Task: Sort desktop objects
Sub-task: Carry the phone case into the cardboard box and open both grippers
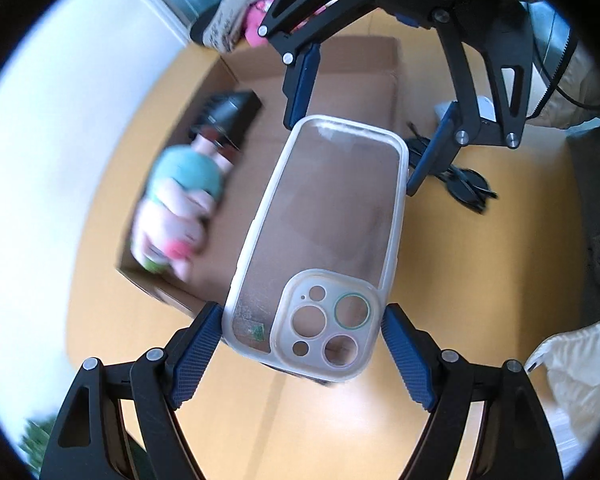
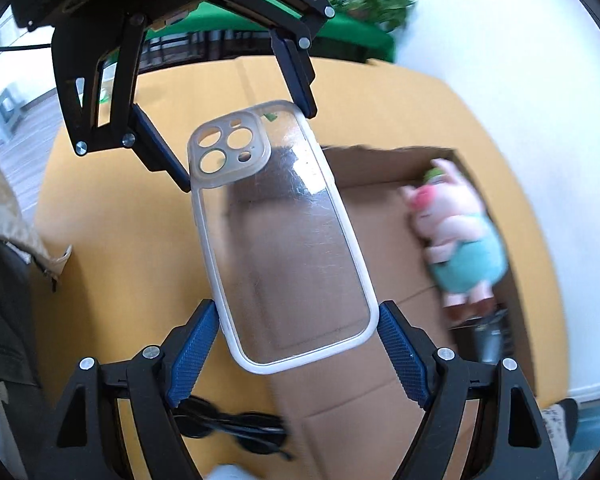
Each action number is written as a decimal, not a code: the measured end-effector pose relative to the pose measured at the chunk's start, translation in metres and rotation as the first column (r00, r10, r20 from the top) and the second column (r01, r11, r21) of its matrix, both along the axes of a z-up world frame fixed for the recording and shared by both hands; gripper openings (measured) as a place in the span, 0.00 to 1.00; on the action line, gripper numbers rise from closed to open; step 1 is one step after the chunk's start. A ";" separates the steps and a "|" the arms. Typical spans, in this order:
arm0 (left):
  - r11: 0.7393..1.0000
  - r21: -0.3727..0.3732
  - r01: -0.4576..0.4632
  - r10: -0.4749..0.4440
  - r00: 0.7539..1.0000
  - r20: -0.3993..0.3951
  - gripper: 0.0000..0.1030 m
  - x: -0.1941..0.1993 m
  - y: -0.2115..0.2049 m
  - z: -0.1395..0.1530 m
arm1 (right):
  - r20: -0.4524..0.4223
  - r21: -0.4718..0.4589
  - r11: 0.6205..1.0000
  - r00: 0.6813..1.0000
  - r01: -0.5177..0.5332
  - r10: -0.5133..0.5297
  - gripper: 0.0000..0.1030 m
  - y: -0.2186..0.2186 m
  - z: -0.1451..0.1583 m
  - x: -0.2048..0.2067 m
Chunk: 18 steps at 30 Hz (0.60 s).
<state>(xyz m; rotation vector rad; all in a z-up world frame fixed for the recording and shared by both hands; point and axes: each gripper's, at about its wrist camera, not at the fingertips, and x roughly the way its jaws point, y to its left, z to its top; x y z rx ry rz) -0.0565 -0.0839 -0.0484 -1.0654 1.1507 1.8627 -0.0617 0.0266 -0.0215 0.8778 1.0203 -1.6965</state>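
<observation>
A clear phone case [image 1: 332, 216] with a white rim hangs in the air above an open cardboard box [image 1: 352, 68]. My left gripper [image 1: 302, 312] is shut on its camera-cutout end, blue pads pressing both long edges. My right gripper [image 1: 352, 156] comes in from the opposite side. In the right wrist view the right gripper [image 2: 296, 308] is shut on the plain end of the phone case [image 2: 288, 248], with the left gripper [image 2: 246, 148] at the far end. A plush pig [image 2: 456, 224] in a teal outfit lies inside the box [image 2: 380, 220].
A black object [image 1: 232, 116] lies in the box beside the plush pig [image 1: 180, 208]. Black sunglasses [image 1: 464, 184] rest on the yellow table [image 1: 460, 280] beside the box. Grey and pink cloth items [image 1: 236, 20] sit past the box. A white bag [image 1: 572, 368] lies at the table's edge.
</observation>
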 end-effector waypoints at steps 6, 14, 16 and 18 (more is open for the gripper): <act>1.000 -0.009 0.018 -0.019 0.998 -0.061 0.78 -0.033 0.007 0.020 | -0.066 0.000 0.999 0.997 0.033 -0.033 0.82 -0.015 0.001 -0.045; 0.998 -0.043 0.035 -0.038 0.998 -0.053 0.78 -0.081 0.011 -0.010 | -0.049 0.015 0.998 0.997 0.054 -0.054 0.82 -0.017 -0.032 -0.103; 0.998 -0.049 0.034 -0.035 0.999 -0.031 0.78 -0.093 0.012 -0.021 | -0.033 0.013 0.998 0.998 0.057 -0.057 0.82 -0.018 -0.044 -0.113; 0.998 -0.055 0.032 -0.032 0.999 -0.005 0.78 -0.103 0.013 -0.033 | -0.019 0.015 0.998 0.998 0.056 -0.055 0.82 -0.019 -0.059 -0.125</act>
